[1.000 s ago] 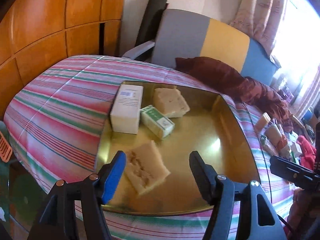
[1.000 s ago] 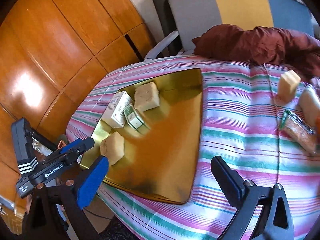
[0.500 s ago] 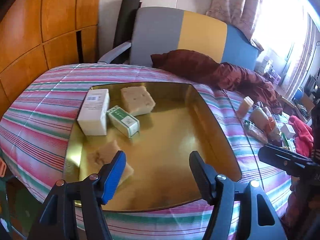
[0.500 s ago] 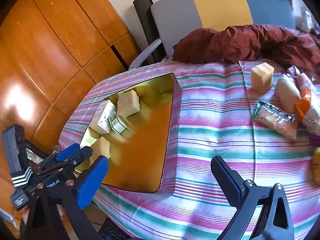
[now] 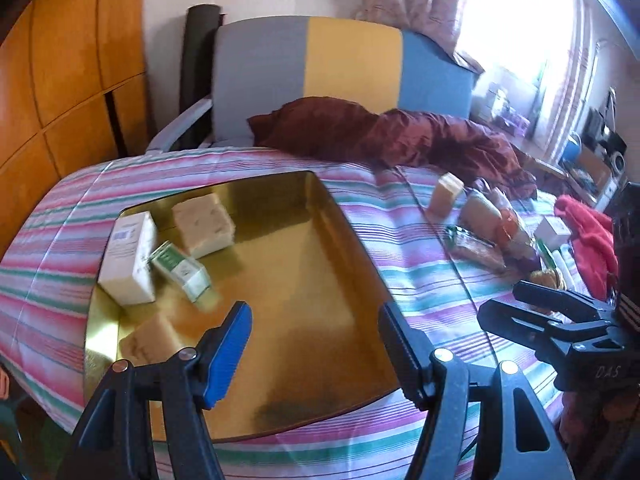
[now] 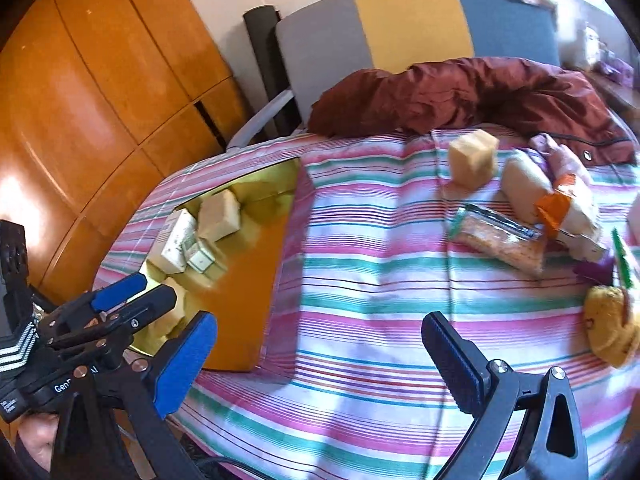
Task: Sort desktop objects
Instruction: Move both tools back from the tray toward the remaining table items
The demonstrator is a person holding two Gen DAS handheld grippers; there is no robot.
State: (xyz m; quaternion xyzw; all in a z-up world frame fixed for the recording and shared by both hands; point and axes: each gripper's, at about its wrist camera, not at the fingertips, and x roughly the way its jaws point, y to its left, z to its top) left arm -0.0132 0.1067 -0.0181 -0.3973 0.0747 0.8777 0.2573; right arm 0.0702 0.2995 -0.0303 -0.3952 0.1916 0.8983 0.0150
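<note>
Left gripper hovers over the gold tray's near edge, fingers spread, nothing between them. Glossy tray, right half bare. Along its left edge: a white carton, a green-and-white box, two crumbly tan blocks. Right gripper, fingers spread wide and empty, hangs above open striped cloth. Toward the counter's far right corner crowd another tan block, a crinkly snack packet and wrapped bundles.

Both grippers agape, empty
</note>
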